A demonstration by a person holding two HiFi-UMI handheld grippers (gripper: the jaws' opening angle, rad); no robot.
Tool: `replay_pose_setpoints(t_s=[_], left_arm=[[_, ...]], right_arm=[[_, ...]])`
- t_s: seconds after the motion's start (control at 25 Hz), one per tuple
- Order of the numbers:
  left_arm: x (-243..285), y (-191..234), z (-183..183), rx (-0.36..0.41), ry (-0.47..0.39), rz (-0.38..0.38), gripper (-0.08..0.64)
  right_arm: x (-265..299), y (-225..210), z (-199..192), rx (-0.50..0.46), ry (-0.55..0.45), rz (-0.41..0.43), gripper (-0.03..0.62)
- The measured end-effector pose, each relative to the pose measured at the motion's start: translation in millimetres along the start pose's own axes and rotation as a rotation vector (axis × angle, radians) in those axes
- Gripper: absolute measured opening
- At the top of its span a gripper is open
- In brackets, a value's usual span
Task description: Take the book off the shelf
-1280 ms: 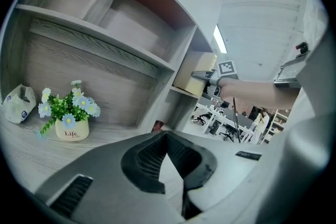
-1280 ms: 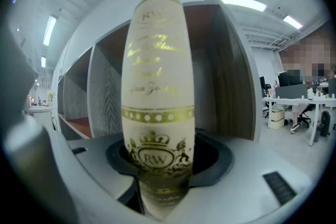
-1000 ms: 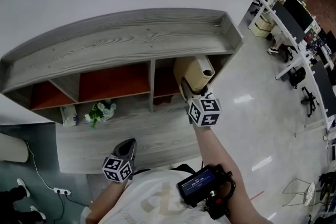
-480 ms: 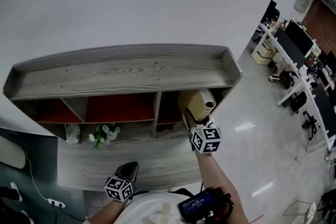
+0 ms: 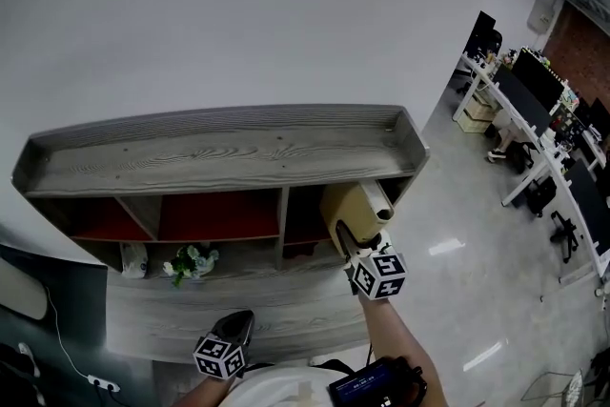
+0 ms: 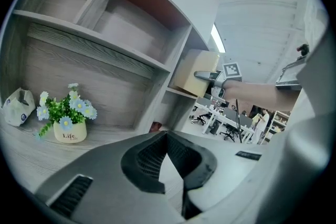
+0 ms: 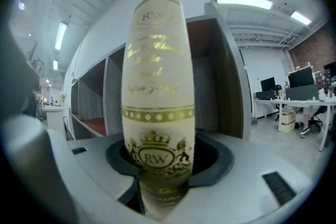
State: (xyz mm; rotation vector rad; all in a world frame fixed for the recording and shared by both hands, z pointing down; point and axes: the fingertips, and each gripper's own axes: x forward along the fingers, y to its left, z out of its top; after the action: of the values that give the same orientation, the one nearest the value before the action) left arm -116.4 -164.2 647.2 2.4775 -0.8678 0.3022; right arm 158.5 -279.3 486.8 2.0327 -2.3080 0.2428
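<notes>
A cream book with gold print on its spine sticks out of the top right compartment of the grey wooden shelf. My right gripper is shut on the book's spine, and the pads clamp its lower part. From the left gripper view the same book shows at the compartment's mouth with the right gripper on it. My left gripper hangs low near the person's body, shut with nothing in it.
A small pot of blue and white flowers and a white packet stand on the lower shelf board at the left. Red-backed compartments are bare. Office desks and chairs stand far right across a shiny floor.
The head view has tilted up, so the shelf sits lower in frame. The right gripper stays shut on the book at the compartment's mouth. The left gripper stays low.
</notes>
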Motion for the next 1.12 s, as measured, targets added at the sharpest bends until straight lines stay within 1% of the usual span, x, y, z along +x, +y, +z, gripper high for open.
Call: replay_pose_setpoints(t_s=[0.28,0.56,0.92,1.12], left_arm=[[4.3,-7.4,-1.2,0.007,0.005,-0.023,0.002],[14.0,-18.4,2.5,0.032,0.011,-0.06,0.002],[33.1,-36.5,5.0,0.052,0.023,-0.106,0.002],[42.0,-41.6,8.3,0.057,0.027,-0.115,0.002]], right_arm=[[-23.3,2.4,6.4,0.026,-0.044,0.054,0.219],[-52.7,1.6,3.5,0.068,-0.082,0.113,0.219],[-90.7,3.4,-11.5,0.099,-0.114,0.187,0.219],[-104.1,5.3,-25.9,0.13,-0.119,0.231,0.219]])
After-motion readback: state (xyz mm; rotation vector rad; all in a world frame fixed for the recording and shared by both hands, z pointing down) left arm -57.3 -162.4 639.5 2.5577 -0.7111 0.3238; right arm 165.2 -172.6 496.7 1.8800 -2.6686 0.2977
